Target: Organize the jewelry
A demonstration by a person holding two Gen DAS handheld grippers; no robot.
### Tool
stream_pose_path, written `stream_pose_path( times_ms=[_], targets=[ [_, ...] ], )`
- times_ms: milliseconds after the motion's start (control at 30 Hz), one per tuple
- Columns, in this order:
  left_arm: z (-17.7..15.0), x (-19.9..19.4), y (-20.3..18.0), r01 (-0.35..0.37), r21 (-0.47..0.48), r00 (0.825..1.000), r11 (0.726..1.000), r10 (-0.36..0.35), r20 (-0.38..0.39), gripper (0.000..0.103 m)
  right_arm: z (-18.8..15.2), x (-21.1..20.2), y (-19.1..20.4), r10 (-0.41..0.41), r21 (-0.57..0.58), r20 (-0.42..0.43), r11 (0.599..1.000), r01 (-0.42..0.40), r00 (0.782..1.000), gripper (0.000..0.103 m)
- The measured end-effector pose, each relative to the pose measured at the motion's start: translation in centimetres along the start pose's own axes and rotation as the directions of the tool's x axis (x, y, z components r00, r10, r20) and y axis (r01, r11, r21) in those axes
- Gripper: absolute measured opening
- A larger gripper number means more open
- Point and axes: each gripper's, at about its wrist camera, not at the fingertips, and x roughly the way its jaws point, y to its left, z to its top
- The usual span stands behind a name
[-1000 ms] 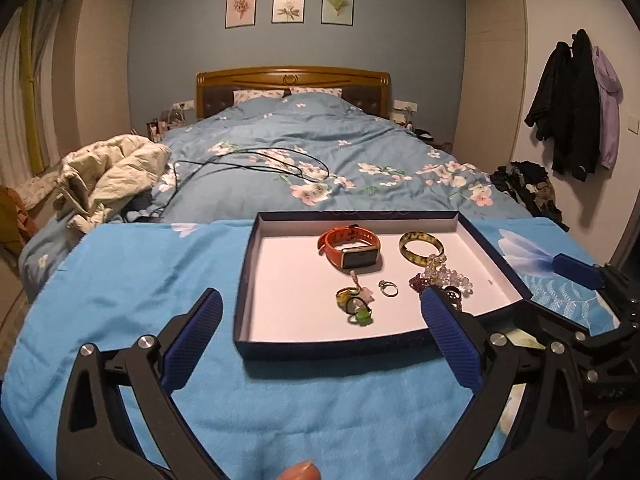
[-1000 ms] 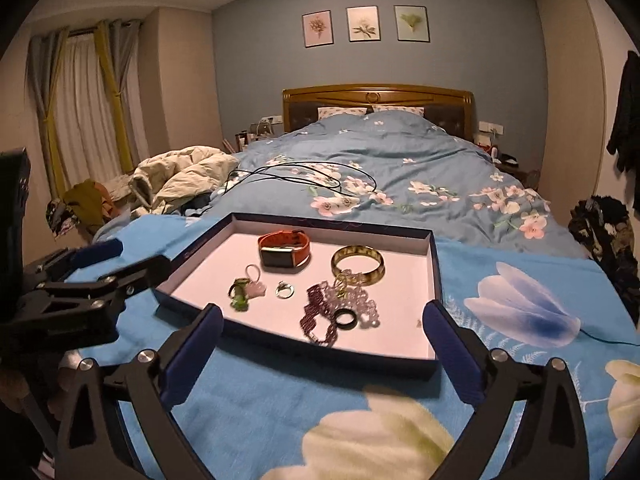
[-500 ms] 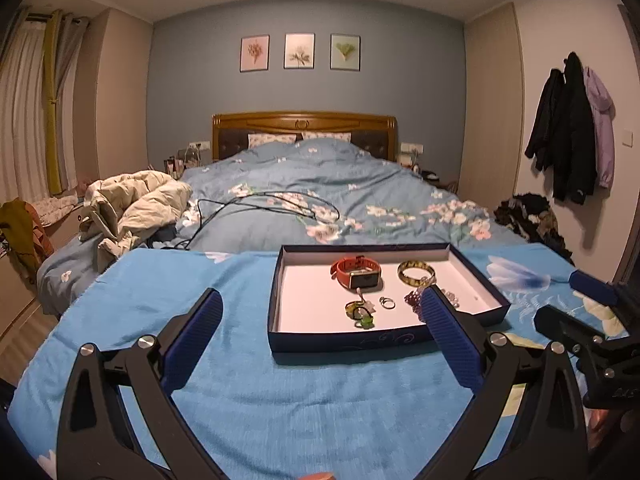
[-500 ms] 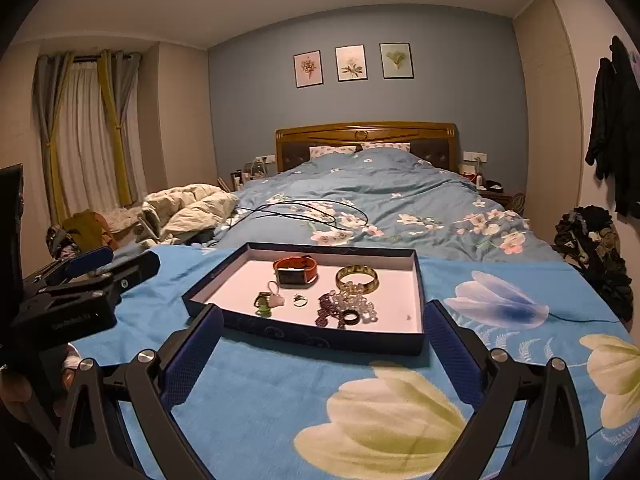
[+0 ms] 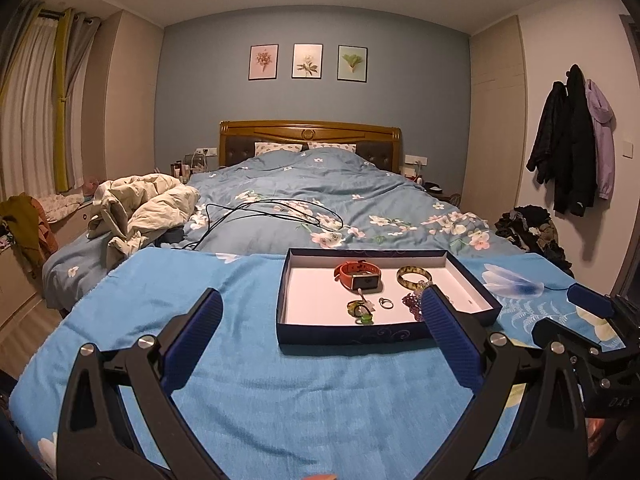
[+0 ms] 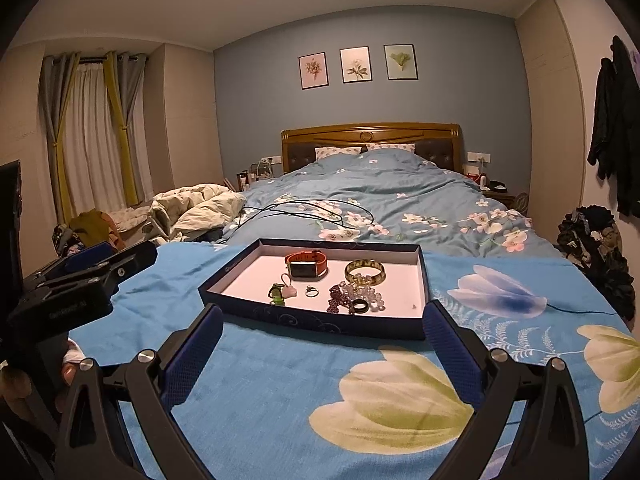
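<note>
A dark blue tray with a white floor lies on a blue floral cloth. Inside it are an orange watch, a gold bangle, a small silver ring, green and pink charms, purple and clear beads and a black ring. My left gripper stands open, short of the tray and empty. My right gripper is open too, near the tray's front edge, holding nothing.
The blue floral cloth covers the surface in front of a bed. A black cable and a crumpled cream quilt lie on the bed. Coats hang on the right wall above piled clothes.
Both grippers have pulled back and risen away from the tray, which now looks smaller and farther. Both stay open and empty. The jewelry has not moved.
</note>
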Motion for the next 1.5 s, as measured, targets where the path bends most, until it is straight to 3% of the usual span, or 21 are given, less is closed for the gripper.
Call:
stream_pose_path(
  times_ms=[1500],
  targets=[
    [0.5, -2.0, -0.5, -0.014, 0.02, 0.999, 1.0, 0.013, 0.05, 0.098, 0.1, -1.3, 0.3, 0.008, 0.0, 0.026, 1.0, -0.008, 1.0, 0.096]
  ],
)
